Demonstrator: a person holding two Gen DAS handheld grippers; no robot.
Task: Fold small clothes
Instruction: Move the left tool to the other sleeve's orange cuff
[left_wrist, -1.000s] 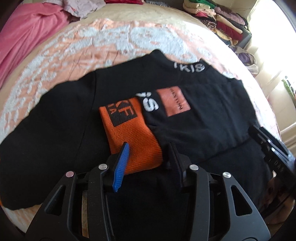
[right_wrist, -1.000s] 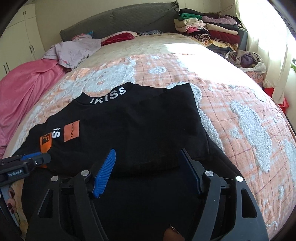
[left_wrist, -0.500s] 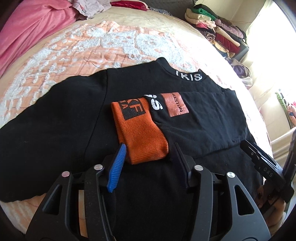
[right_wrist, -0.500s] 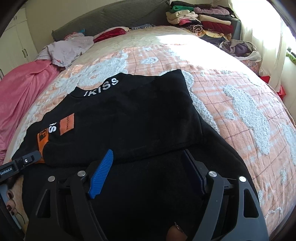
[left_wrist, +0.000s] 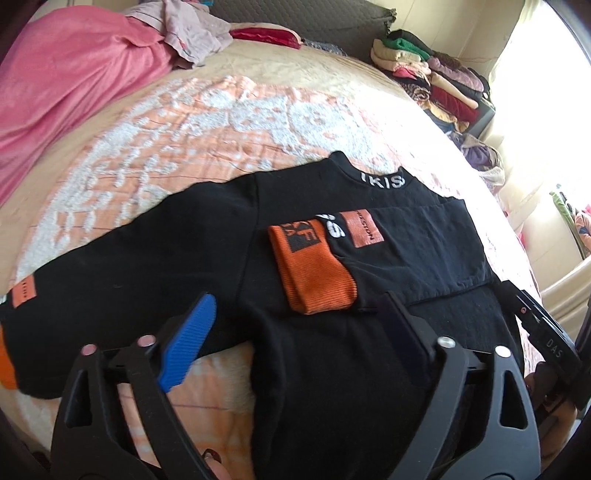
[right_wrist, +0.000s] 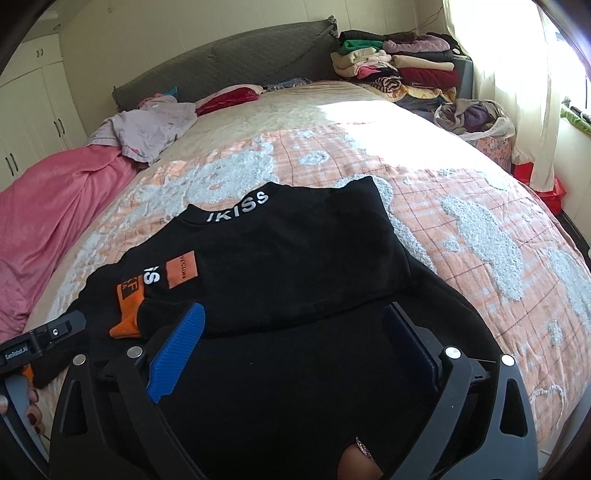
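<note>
On the bed (right_wrist: 461, 229), over its orange and white quilt, the black sweatshirt (right_wrist: 280, 258) lies flat, collar away from the hands. One sleeve is folded across the chest, its orange cuff (left_wrist: 314, 273) on top; the other sleeve stretches sideways. The left gripper (left_wrist: 295, 332) and the right gripper (right_wrist: 295, 339) are both opening wide above the hem, pinching nothing. I think the loose sleeve may slide back, because nothing presses it.
</note>
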